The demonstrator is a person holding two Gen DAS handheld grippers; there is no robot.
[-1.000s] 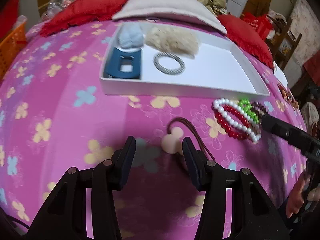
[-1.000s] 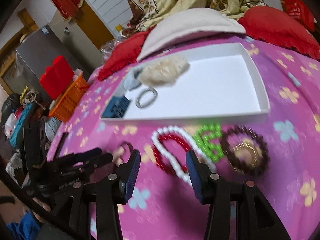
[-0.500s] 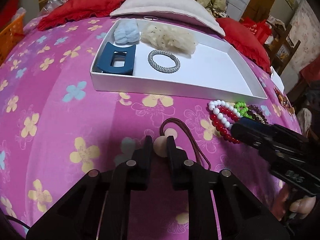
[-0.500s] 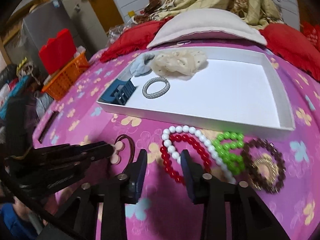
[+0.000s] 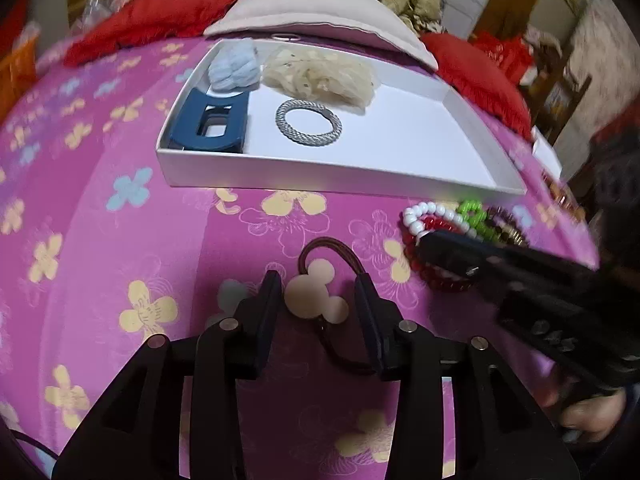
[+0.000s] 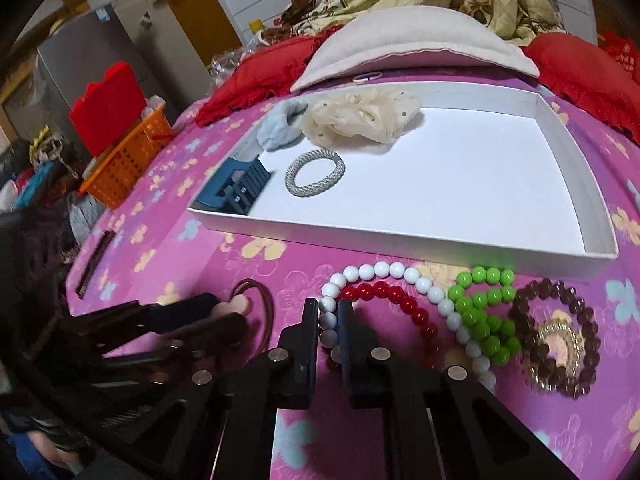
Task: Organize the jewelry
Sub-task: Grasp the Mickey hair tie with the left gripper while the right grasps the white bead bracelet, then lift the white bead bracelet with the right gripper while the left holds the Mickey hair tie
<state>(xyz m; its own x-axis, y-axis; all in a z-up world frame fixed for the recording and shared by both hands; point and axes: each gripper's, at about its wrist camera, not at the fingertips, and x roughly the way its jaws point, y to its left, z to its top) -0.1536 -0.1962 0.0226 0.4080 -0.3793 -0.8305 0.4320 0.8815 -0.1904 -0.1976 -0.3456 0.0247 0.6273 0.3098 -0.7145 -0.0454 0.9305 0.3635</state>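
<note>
On the pink flowered cloth lies a brown hair tie with a pale mouse-head charm [image 5: 316, 296]. My left gripper [image 5: 318, 280] straddles the charm, jaws opening, pads just off it. Its fingers [image 6: 192, 310] show in the right wrist view. My right gripper [image 6: 327, 306] is shut on the white bead bracelet [image 6: 392, 270], which overlaps a red bead bracelet [image 6: 400, 296]. A green bracelet [image 6: 480, 312] and a brown bracelet [image 6: 560, 332] lie to the right. Behind them stands a white tray [image 6: 400, 240] with a silver bracelet [image 6: 316, 172], a blue hair claw [image 6: 240, 188] and two scrunchies.
A beige pillow [image 6: 412, 40] and red cushions [image 6: 256, 80] border the far side of the tray. An orange basket [image 6: 128, 160] sits off the cloth's left edge, and a dark thin stick [image 6: 94, 262] lies near it. A person's hand [image 5: 588, 416] holds the right gripper.
The left jaws closed around the charm, then parted again. The right gripper slid left over the white beads and its jaws closed on them.
</note>
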